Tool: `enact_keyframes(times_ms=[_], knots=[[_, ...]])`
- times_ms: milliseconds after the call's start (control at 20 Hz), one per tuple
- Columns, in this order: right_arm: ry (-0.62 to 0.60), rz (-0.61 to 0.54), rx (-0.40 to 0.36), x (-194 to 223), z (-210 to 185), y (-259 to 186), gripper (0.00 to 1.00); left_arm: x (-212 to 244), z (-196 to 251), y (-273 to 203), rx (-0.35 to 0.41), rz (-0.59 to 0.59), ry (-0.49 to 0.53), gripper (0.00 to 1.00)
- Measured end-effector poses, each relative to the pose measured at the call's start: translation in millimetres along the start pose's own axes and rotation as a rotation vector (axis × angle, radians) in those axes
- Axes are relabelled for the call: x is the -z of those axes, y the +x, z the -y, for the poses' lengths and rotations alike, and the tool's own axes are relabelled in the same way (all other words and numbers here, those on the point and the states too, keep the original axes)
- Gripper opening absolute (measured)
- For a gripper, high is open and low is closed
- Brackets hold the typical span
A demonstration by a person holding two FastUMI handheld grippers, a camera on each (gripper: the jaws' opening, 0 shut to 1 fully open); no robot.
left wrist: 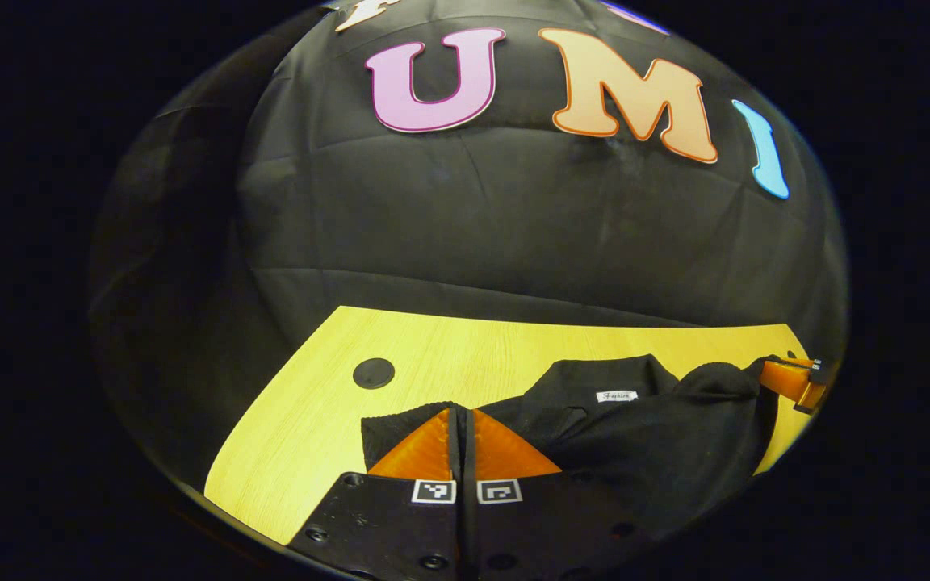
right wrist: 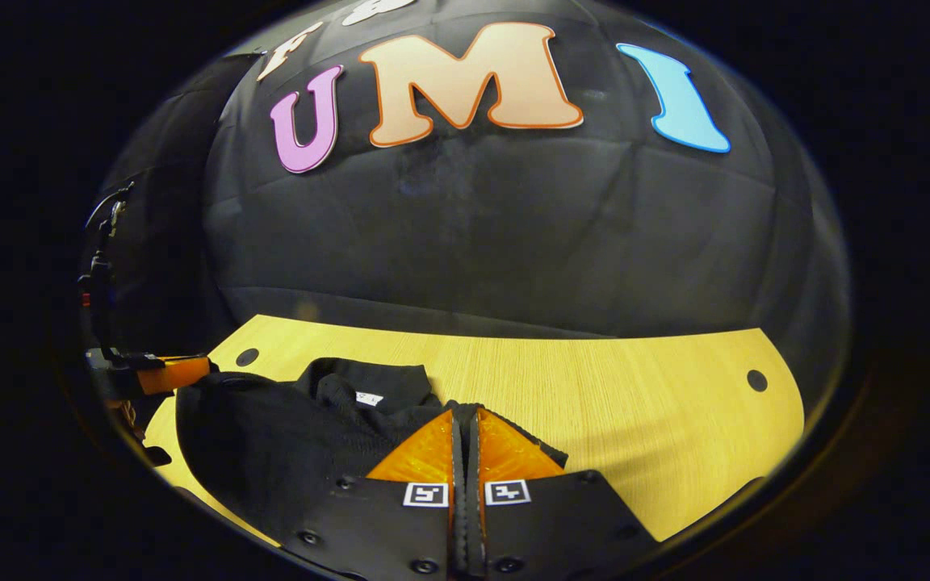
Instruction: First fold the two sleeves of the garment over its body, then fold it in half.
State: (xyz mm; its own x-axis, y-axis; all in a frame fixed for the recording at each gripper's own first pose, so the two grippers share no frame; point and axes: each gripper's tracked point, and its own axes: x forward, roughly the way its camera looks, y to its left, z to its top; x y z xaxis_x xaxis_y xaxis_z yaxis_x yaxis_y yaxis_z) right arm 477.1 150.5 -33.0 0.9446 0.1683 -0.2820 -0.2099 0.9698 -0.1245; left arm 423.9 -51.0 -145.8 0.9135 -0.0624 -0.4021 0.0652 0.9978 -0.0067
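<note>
Black garment lies on the yellow wood-grain desk, collar side away from the cameras, a small white label at the neckline. In the left gripper view the cloth is bunched and lifted in folds across the right half of the desk; in the right gripper view the same garment sits at the left, collar and label beyond the fingers.

Left gripper: orange fingers pressed together with black cloth at their tips, a flap of the garment standing up just behind them. Jaws closed on the garment's edge.

Right gripper: orange fingers likewise together, black cloth edge running beside and under the tips. Jaws closed on the garment.

Each gripper is seen from the other's camera: the right one at the far right of the left gripper view, its orange finger touching a raised fold; the left one at the far left of the right gripper view, against the garment's raised edge.

Desk has round dark holes, one at its left and one at its right. Black cloth wall behind the desk.
</note>
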Motion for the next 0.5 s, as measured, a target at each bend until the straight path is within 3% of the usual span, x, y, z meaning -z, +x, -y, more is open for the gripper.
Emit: enact_keyframes(times_ms=[150,200,300,450,500], knots=[[0.000,-0.006,0.007,2.6,4.5,5.6,0.07,7.5,0.2,4.9,-0.003,-0.025,0.012,0.00],[-0.006,0.001,0.013,3.0,5.1,7.8,0.16,8.7,0.8,7.0,-0.003,-0.030,0.013,0.00],[-0.017,0.020,0.029,-0.6,10.7,10.2,0.22,8.9,3.6,8.4,0.003,-0.032,0.015,0.00],[-0.001,0.016,0.014,0.8,14.9,11.8,0.28,7.3,6.3,8.3,0.000,-0.029,0.011,0.13],[0.008,0.012,0.011,1.3,15.8,11.0,0.35,6.3,9.4,7.1,0.004,-0.029,0.004,0.15]])
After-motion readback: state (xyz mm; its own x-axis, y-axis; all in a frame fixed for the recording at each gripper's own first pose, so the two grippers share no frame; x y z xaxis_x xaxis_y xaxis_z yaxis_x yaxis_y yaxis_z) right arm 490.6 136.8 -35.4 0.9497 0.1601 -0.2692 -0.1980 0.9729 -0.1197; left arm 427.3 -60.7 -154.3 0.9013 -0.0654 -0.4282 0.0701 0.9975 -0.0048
